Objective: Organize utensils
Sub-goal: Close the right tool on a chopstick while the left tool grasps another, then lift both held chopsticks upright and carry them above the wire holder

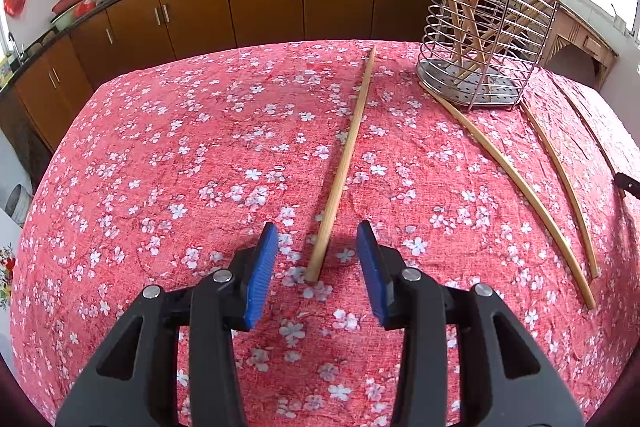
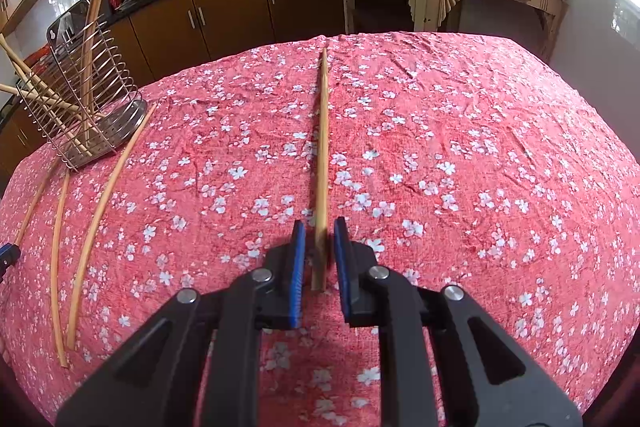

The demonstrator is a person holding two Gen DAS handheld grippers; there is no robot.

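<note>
The wire utensil rack (image 1: pixel 486 43) stands near the far edge of the floral tablecloth (image 1: pixel 160 187), several sticks leaning inside it. Three loose sticks lie just beside its base, toward the near edge. Left of the rack, broad bare cloth surrounds one chopstick (image 1: pixel 344 163); the left gripper (image 1: pixel 317 251) sits low, jaws wide, straddling its near end without touching. The right gripper (image 2: pixel 319 251), jaws narrowed, brackets another chopstick (image 2: pixel 322 163); contact is unclear.

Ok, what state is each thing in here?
left tongs: open, straddling a chopstick's near end
right tongs: nearly closed around a chopstick, contact unclear
wire utensil holder: upright, holding several chopsticks
loose chopsticks: lying flat on the tablecloth
</note>
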